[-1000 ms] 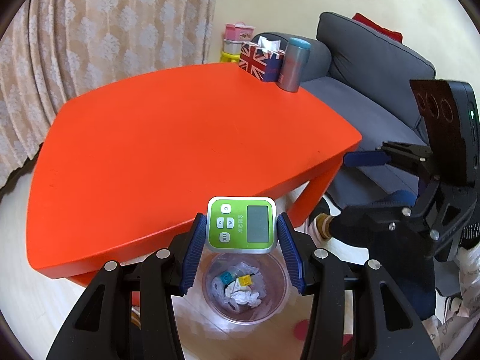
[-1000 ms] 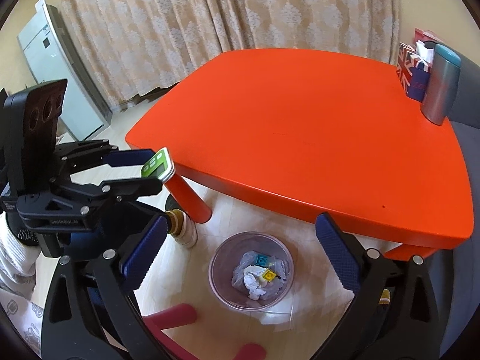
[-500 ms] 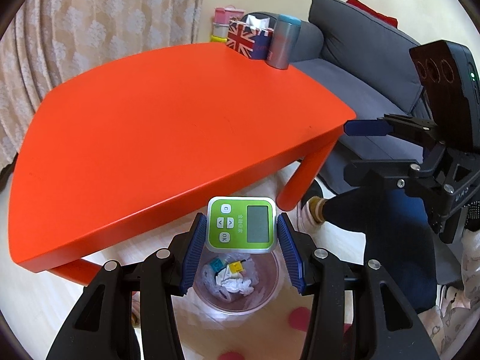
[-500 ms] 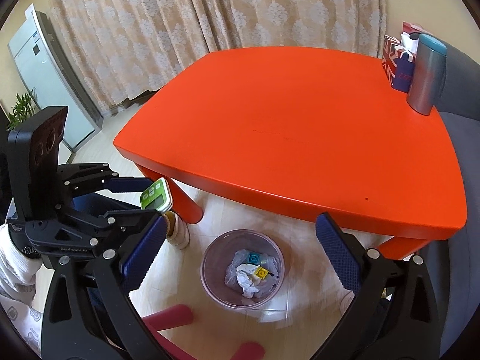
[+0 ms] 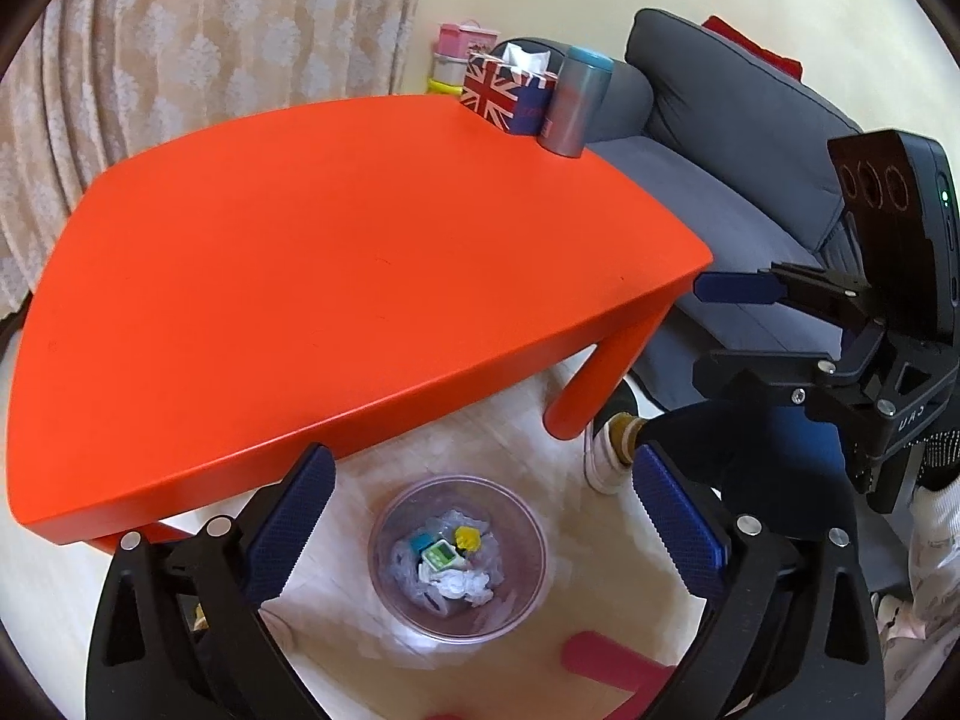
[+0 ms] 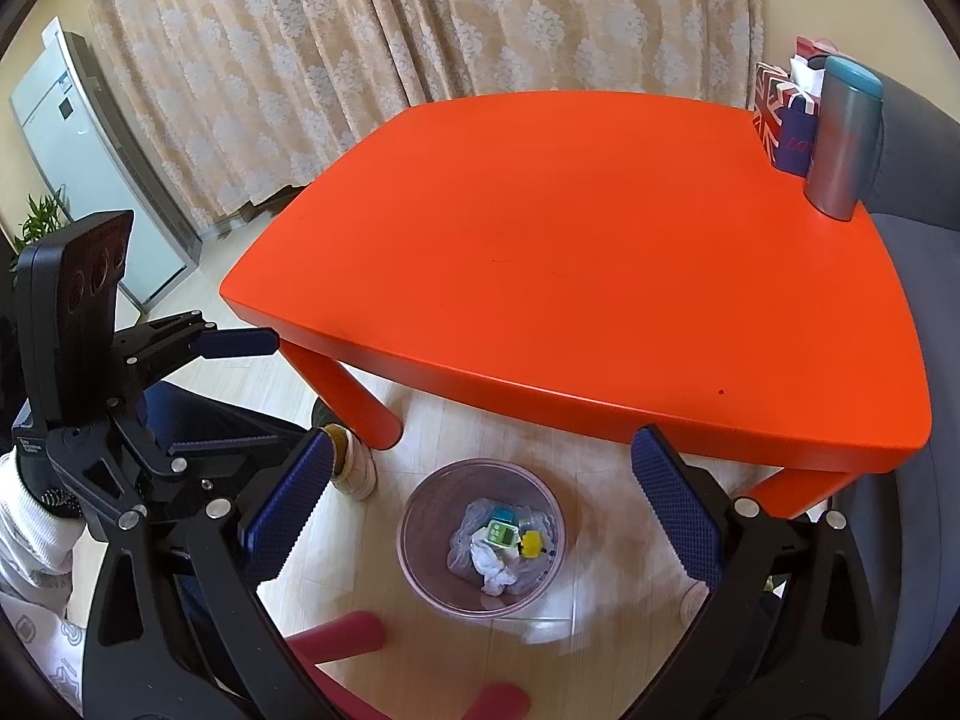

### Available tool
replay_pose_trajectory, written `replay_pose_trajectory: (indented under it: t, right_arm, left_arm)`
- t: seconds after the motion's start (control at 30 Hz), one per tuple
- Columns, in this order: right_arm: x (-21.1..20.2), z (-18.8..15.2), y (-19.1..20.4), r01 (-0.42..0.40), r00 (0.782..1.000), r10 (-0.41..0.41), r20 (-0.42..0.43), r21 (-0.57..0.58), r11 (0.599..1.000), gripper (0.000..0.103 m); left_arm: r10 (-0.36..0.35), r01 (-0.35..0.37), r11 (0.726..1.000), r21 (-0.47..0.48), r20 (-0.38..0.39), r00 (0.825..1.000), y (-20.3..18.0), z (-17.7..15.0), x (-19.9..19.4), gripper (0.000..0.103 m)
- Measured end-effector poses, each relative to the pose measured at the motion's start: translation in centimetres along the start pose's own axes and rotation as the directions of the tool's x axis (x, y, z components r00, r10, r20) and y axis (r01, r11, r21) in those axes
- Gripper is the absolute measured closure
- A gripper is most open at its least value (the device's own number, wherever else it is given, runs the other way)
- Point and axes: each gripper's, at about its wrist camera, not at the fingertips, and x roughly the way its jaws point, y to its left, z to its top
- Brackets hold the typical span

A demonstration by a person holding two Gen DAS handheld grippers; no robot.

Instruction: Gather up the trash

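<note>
While the left gripper's [image 5: 480, 516] fingers [image 5: 288, 525] are opening wide, the green timer [image 5: 440, 555] lies below them in the bin [image 5: 528, 594].

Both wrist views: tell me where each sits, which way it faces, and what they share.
Left wrist: on the left claw, looking steeply down at the bin and table; its jaws are opening, nothing between; the right claw shows at right.
Right wrist: on the right claw, looking down at the bin and table; open; the left claw and a sleeve at left.
Shared: bin, table, tissue box, flask.
</note>
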Motion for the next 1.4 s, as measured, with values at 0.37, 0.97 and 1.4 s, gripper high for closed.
replay_pose_trajectory:
  t: [0.37,0.97,1.4]
  right_arm:
    - [-0.6,1.2,-0.4,0.009,1.0,-0.009,0.024,0.007,1.0,0.003]
    - [-0.2,9.8,-2.2,0.059,0.995,-0.058,0.08,-0.007,0.998,0.003]
    - [1.2,14.1,-3.4,0.052,0.995,-0.05,0.087,-0.013,0.999,0.003]
  left_arm:
    - [0.047,-0.045,0.998,-0.038,0.047,0.998,1.3,1.3,-1.8,0.007]
    - [0.139,-0.135,0.99,-0.047,0.114,0.984,5.8,8.1,-3.4,0.007]
    - [0.122,-0.115,0.991,-0.066,0.118,0.986,8.6,12.1,-2.5,0.007]
